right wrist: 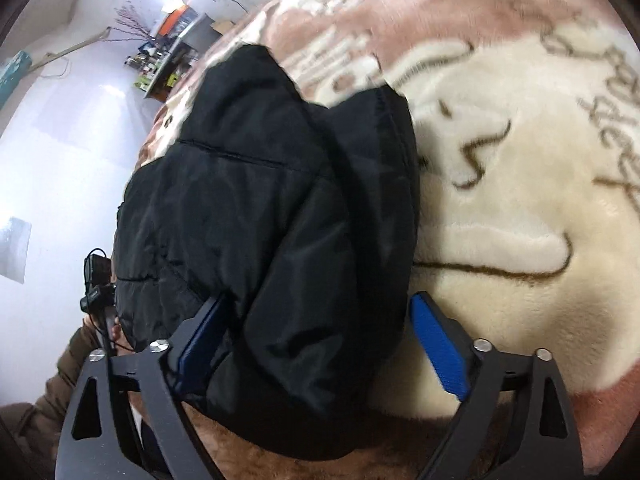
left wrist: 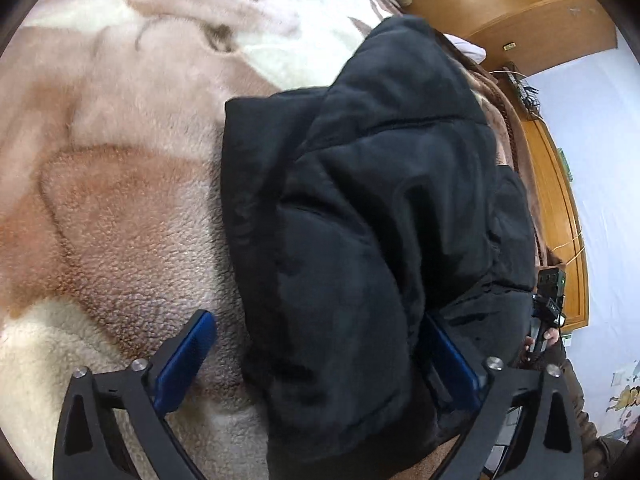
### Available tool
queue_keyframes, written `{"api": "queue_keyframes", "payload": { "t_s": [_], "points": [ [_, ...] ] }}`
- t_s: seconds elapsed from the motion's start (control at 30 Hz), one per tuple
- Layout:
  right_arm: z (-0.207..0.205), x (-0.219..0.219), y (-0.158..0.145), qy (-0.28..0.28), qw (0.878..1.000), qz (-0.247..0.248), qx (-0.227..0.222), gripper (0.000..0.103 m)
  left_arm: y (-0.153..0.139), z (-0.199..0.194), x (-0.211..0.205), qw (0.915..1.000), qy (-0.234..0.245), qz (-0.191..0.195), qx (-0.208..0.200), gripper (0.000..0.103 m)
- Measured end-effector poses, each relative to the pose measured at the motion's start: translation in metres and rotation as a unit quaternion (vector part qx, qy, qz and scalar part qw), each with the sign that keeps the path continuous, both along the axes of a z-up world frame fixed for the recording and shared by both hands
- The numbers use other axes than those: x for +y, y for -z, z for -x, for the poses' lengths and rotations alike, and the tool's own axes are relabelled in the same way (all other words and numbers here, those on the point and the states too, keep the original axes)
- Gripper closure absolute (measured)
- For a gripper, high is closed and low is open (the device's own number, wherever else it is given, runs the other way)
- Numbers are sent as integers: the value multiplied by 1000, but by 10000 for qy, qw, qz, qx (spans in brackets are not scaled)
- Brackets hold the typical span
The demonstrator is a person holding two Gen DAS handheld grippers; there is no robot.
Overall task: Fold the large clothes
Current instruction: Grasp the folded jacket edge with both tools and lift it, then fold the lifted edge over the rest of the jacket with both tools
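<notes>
A black puffer jacket (left wrist: 360, 220) lies bunched on a plush pink, brown and cream blanket (left wrist: 120, 200). My left gripper (left wrist: 320, 340) is open, its jaws wide apart around the jacket's near edge; the right finger is partly buried in the fabric. In the right wrist view the same jacket (right wrist: 272, 220) lies folded over. My right gripper (right wrist: 316, 336) is open too, astride the jacket's near end, with blue pads (right wrist: 438, 354) on both sides. The right gripper's body shows at the left view's right edge (left wrist: 550, 300).
A wooden bed frame and wardrobe (left wrist: 556, 208) run along the right of the left view, before a pale wall. In the right view, a pale wall (right wrist: 60, 140) and cluttered shelves (right wrist: 168, 60) lie left of the blanket (right wrist: 520, 220).
</notes>
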State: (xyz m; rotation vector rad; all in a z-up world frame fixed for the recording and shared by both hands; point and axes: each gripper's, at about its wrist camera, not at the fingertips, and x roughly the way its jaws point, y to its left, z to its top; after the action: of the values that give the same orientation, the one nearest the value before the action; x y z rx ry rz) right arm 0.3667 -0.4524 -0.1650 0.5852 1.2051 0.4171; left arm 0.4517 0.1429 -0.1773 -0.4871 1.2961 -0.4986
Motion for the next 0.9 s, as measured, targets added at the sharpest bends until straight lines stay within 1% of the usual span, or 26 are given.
{"api": "queue_keyframes", "payload": {
  "t_s": [0.07, 0.13, 0.17, 0.23, 0.3, 0.37, 0.43, 0.53, 0.6, 0.63, 0.73, 0.8, 0.9],
  "points": [
    [-5, 2, 8, -37, 9999, -80, 49, 7, 2, -2, -4, 10000, 16, -30, 45, 0],
    [-9, 4, 12, -50, 9997, -258, -6, 7, 3, -5, -11, 9999, 85, -64, 18, 0],
    [-11, 7, 15, -45, 9993, -376, -24, 7, 4, -7, -15, 9999, 124, -61, 40, 0],
    [-15, 14, 21, -49, 9990, -454, 20, 7, 8, -9, -19, 9998, 116, -89, 115, 0],
    [-18, 20, 25, -51, 9993, -352, 67, 7, 10, -12, -27, 9996, 185, -160, 136, 0],
    [-18, 27, 21, -162, 9998, -145, 17, 7, 12, -16, -34, 9992, 206, -224, 257, 0],
    [-18, 30, 19, -162, 9999, -40, 38, 7, 15, -21, -40, 9987, 208, -261, 398, 0],
    [-15, 34, 16, -108, 9999, 69, 89, 11, 16, -24, -51, 9974, 243, -468, 486, 0],
    [-14, 39, 13, -106, 9998, 168, 91, 13, 13, -25, -61, 9957, 362, -707, 478, 0],
    [-13, 42, 11, -107, 9997, 212, 97, 16, 11, -25, -64, 9955, 378, -732, 459, 7],
    [-12, 53, 5, -119, 9993, 344, 101, 26, 4, -23, -77, 9945, 345, -914, 381, 20],
    [-12, 63, -2, -146, 9984, 539, 42, 30, -1, -20, -86, 9924, 335, -1143, 312, 24],
    [-11, 77, -10, -157, 9965, 817, -4, 37, -8, -17, -97, 9898, 312, -1380, 186, 34]
  ]
}}
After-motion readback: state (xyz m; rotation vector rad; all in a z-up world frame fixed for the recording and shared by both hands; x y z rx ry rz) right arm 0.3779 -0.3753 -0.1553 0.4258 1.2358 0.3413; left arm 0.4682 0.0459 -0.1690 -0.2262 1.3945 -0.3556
